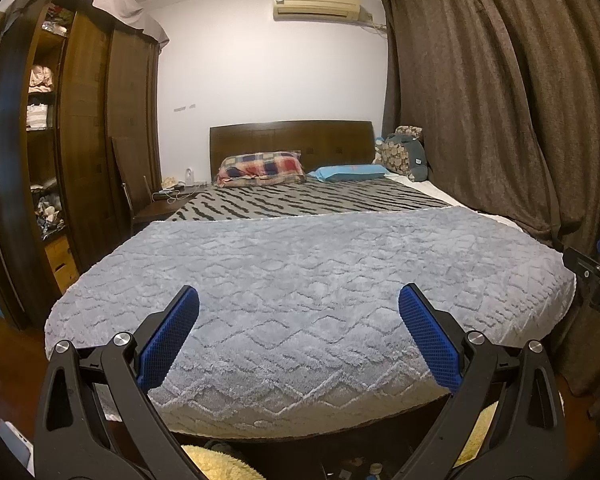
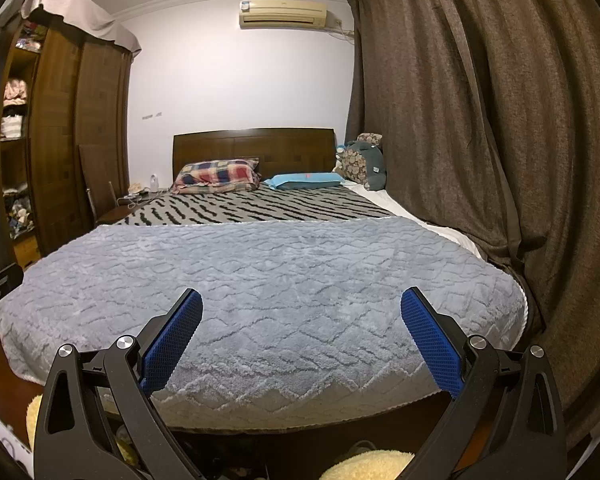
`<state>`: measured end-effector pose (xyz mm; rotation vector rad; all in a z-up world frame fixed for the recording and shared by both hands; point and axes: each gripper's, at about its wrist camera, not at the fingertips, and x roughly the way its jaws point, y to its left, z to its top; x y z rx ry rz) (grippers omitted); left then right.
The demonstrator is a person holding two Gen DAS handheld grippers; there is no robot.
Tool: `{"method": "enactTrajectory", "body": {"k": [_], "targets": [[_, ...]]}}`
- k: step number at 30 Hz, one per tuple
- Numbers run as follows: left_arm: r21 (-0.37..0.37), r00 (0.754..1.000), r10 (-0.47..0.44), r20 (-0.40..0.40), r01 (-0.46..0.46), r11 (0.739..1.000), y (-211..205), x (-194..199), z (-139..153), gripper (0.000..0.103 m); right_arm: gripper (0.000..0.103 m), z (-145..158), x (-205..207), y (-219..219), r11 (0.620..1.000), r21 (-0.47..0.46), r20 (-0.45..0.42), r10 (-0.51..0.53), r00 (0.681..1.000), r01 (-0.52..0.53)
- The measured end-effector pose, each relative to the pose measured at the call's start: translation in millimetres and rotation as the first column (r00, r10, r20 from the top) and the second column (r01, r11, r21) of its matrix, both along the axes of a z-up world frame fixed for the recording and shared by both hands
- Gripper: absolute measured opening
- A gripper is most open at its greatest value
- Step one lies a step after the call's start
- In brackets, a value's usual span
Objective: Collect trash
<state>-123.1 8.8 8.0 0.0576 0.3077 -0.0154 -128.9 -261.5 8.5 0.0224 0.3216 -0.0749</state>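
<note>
No writing can be read with confidence. The left gripper (image 1: 299, 308) hovers level over the near end of the bed, blue pads spread wide, holding nothing. The right gripper (image 2: 301, 310) does the same further right, equally wide and empty. Both point toward the far headboard (image 1: 292, 138). No trash shows on the grey blanket (image 1: 300, 272); small bits on the floor under the bed's near edge are too dim to identify.

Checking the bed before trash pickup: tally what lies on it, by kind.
Pillows: 2, plaid pillow and blue pillow
Blankets: 2, grey plush blanket and zebra-striped blanket
Plush toys: 1 pile, number unclear
Trash: 0 visible
Total: 5
</note>
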Motion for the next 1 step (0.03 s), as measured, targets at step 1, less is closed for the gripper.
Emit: {"method": "enactTrajectory", "body": {"k": [1], "targets": [[-0.001,1.000,-0.003,-0.001,0.003,1.000,-0.2,0.2,-0.4,0.095,0.100,-0.2,0.3,-0.1,1.000,0.000,-0.001,0.000,1.000,0.000]]}}
